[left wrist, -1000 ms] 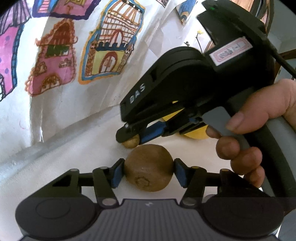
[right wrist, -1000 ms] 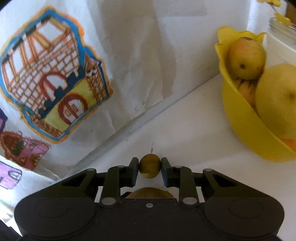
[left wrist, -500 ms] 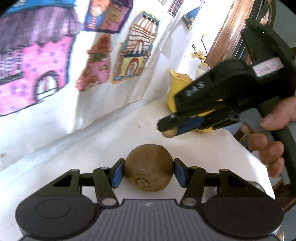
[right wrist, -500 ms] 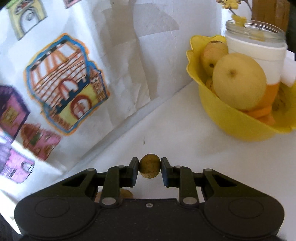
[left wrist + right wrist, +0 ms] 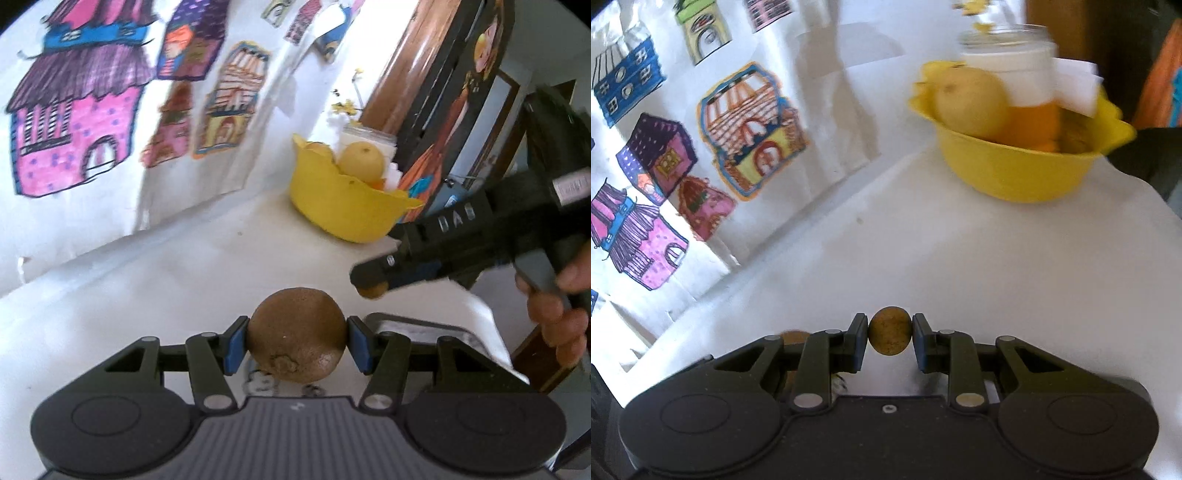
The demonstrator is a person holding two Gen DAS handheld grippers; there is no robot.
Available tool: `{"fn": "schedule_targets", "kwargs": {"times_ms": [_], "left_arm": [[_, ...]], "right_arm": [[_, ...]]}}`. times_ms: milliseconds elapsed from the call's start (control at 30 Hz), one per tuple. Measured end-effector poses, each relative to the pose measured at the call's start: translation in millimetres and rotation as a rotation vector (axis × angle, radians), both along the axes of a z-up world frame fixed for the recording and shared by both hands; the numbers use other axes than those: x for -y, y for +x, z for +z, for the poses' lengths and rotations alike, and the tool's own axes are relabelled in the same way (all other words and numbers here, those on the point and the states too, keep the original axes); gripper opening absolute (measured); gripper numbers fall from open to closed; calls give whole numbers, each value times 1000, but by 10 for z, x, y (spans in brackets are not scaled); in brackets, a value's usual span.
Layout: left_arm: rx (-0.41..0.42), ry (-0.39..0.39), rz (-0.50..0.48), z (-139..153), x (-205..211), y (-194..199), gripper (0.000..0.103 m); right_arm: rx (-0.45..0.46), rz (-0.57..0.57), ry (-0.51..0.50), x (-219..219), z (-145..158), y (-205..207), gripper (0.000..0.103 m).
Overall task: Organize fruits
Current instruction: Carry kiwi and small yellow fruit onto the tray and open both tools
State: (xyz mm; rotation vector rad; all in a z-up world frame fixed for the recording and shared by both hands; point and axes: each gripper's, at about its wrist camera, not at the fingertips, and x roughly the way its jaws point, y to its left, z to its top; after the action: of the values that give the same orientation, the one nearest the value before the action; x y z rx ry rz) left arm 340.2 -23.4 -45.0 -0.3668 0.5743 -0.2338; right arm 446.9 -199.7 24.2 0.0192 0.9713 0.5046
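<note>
Gripping now: both grippers carry fruit above the white worktop (image 5: pixel 960 266), and both views are a touch blurred.
Left gripper (image 5: pixel 295 341): fingers (image 5: pixel 233 345) clenched on a brown kiwi (image 5: pixel 295 345), blue pads pressed to either flank, the fruit's scarred end turned toward the camera.
Kiwi height: lifted, as far as the left view shows; whether it touches the worktop I cannot tell.
Right gripper (image 5: pixel 890 338): fingers (image 5: pixel 857 341) pinching a small round yellow-brown fruit (image 5: pixel 890 335), held clear of the worktop.
Cross view: in the left camera the right gripper (image 5: pixel 373 286) sits to the right of the kiwi and slightly beyond it, the small fruit (image 5: pixel 372 291) peeping out under its tip, a hand (image 5: pixel 557 306) wrapped round its handle.
Bowl (image 5: pixel 1012 177): yellow, wavy-rimmed, at the far right of the worktop, well apart from both grippers.
Bowl contents: a large pale-yellow fruit (image 5: pixel 971 101) on the left side, something orange (image 5: pixel 1032 127) beside it, more yellow fruit behind in the left view.
Jar (image 5: pixel 1008 55): glass, white inside, standing right behind the bowl.
Backdrop: a white sheet with coloured house drawings (image 5: pixel 753 129) rising along the left of the worktop.
</note>
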Motion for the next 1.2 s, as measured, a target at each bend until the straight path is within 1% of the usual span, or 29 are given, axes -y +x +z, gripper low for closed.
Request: {"fn": "schedule_targets", "kwargs": {"times_ms": [133, 200, 333, 367, 567, 700, 800, 1033, 1200], "left_arm": [[19, -9, -20, 100, 106, 31, 60], [27, -11, -36, 165, 176, -20, 60], [26, 0, -72, 212, 325, -7, 60], [25, 4, -80, 260, 419, -71, 60], [-24, 41, -125, 294, 650, -70, 60], [-48, 75, -150, 284, 750, -47, 60], [-56, 95, -167, 291, 816, -33, 60], [-85, 116, -198, 298, 930, -6, 60], [-108, 132, -212, 247, 1005, 28, 60]], "right_arm": [[15, -73, -7, 309, 9, -64, 28], [19, -112, 5, 498, 34, -101, 28], [22, -185, 11, 820, 35, -173, 28], [23, -201, 15, 890, 26, -198, 28], [9, -275, 44, 1262, -84, -414, 28], [11, -284, 53, 1386, -152, -570, 28], [17, -289, 41, 1444, -186, -659, 28], [4, -321, 24, 1511, -312, -726, 28], [2, -323, 8, 1498, -386, -752, 28]]}}
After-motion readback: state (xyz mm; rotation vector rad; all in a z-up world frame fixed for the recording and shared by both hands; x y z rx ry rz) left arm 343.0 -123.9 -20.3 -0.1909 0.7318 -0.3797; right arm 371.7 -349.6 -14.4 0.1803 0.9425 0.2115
